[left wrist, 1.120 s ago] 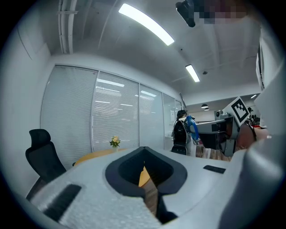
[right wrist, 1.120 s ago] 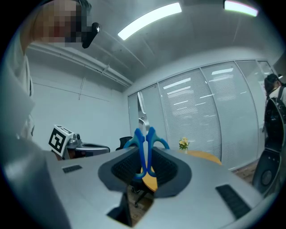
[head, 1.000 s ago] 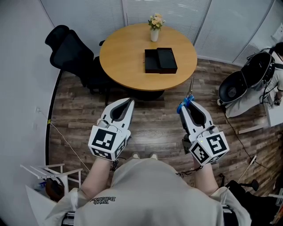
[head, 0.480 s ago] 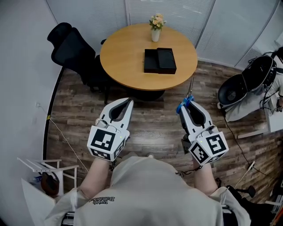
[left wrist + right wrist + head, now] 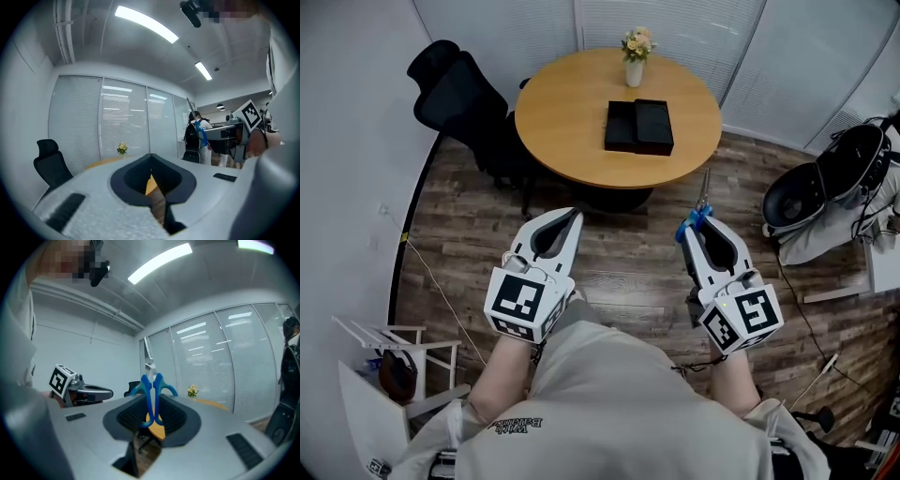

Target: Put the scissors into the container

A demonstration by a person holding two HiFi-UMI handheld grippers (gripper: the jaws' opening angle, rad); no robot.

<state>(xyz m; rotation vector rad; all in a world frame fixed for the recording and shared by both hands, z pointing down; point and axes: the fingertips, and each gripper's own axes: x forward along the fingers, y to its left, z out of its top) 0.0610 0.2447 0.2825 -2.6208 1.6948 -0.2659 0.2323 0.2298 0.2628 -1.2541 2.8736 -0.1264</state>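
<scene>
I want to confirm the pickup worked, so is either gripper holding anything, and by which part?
The right gripper holds the scissors by their blue handles, blades sticking out past the jaws. The left gripper is shut on nothing.

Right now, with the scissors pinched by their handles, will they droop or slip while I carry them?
Probably no droop: the scissors look like rigid metal and plastic. The smooth blue handles might pivot slightly in the right hand-held gripper, since the blades stick out well beyond it.

Your head camera looks steeply down, while both gripper cameras face level ahead, sharing the distant round table [image 5: 619,122] at upper centre
</scene>
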